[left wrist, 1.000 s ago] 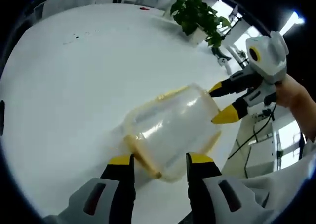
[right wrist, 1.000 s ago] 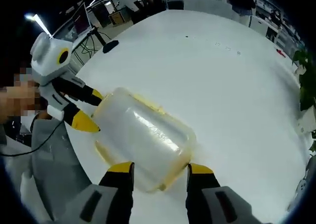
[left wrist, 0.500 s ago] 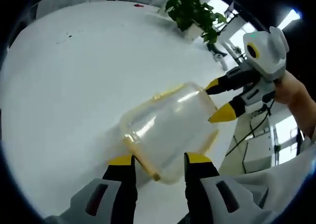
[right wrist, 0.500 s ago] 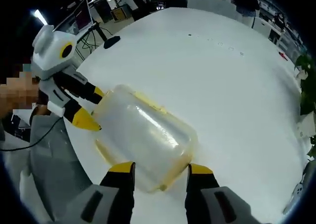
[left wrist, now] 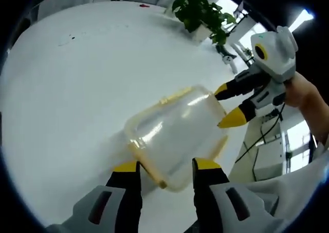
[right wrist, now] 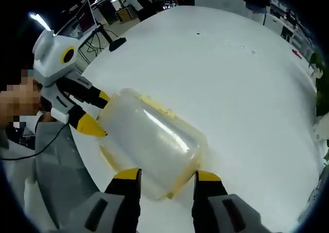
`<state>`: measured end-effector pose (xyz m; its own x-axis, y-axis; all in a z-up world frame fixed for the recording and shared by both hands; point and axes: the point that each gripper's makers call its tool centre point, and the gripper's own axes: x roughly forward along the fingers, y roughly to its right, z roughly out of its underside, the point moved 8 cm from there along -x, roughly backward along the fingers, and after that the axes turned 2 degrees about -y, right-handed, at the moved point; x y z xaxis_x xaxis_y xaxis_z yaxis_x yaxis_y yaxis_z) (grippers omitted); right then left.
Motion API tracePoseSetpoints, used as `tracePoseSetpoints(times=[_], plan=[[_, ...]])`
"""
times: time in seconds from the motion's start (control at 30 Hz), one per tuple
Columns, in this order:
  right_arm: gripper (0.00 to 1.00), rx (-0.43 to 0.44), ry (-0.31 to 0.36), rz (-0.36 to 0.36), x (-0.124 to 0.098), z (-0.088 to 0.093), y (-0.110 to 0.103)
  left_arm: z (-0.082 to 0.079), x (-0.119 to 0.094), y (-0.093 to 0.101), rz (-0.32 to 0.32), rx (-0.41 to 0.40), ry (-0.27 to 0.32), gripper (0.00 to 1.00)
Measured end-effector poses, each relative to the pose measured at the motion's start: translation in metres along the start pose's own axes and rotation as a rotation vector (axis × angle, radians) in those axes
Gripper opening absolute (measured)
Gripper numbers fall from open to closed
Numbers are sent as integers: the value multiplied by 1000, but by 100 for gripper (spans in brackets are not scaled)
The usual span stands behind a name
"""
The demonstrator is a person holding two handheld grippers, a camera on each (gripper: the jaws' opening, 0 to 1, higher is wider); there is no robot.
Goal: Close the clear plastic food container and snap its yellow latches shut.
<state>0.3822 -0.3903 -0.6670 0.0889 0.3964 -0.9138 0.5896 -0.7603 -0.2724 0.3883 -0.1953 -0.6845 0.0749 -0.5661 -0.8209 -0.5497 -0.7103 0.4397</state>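
A clear plastic container (left wrist: 175,132) with a yellow rim lies on its side near the edge of a white table (left wrist: 77,78). A yellow latch (left wrist: 149,165) runs along its near end. My left gripper (left wrist: 165,166) is open, its jaws standing either side of that end. From the right, my right gripper (left wrist: 229,105) reaches in, open, its tips at the opposite end. In the right gripper view the container (right wrist: 151,143) lies between my right gripper's (right wrist: 167,175) spread jaws. The left gripper (right wrist: 97,112) stands open at the far end, lower tip against the plastic.
A potted plant (left wrist: 200,14) stands at the table's far edge. The table edge runs just beside the container, with a cable (left wrist: 257,145) and floor beyond. A hand (left wrist: 308,99) holds the right gripper. A monitor (right wrist: 85,19) and a small black object (right wrist: 115,45) sit further back.
Both views have shifted slightly. The container and both open grippers keep the same places relative to each other.
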Motion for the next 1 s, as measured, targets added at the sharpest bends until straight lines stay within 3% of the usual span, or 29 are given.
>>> tracePoseSetpoints(times=[0.17, 0.43, 0.53, 0.6, 0.67, 0.93, 1.0], plan=[[39, -15, -5, 4, 0, 0, -1, 1, -1, 1, 0, -11, 19, 38], [40, -40, 7, 35, -2, 0, -4, 0, -6, 0, -8, 62, 49, 42], [41, -140, 16, 101, -4, -3, -7, 0, -8, 0, -18, 77, 55, 44], [42, -194, 16, 102, -4, -3, -11, 1, -9, 0, -16, 101, 45, 44], [42, -183, 16, 97, -4, -3, -10, 2, -10, 0, -22, 114, 48, 44], [37, -296, 29, 102, -12, -3, -11, 3, -18, -3, -44, 191, 52, 47], [36, -387, 65, 86, -13, -7, -14, 2, -21, -2, -36, 204, 69, 48]])
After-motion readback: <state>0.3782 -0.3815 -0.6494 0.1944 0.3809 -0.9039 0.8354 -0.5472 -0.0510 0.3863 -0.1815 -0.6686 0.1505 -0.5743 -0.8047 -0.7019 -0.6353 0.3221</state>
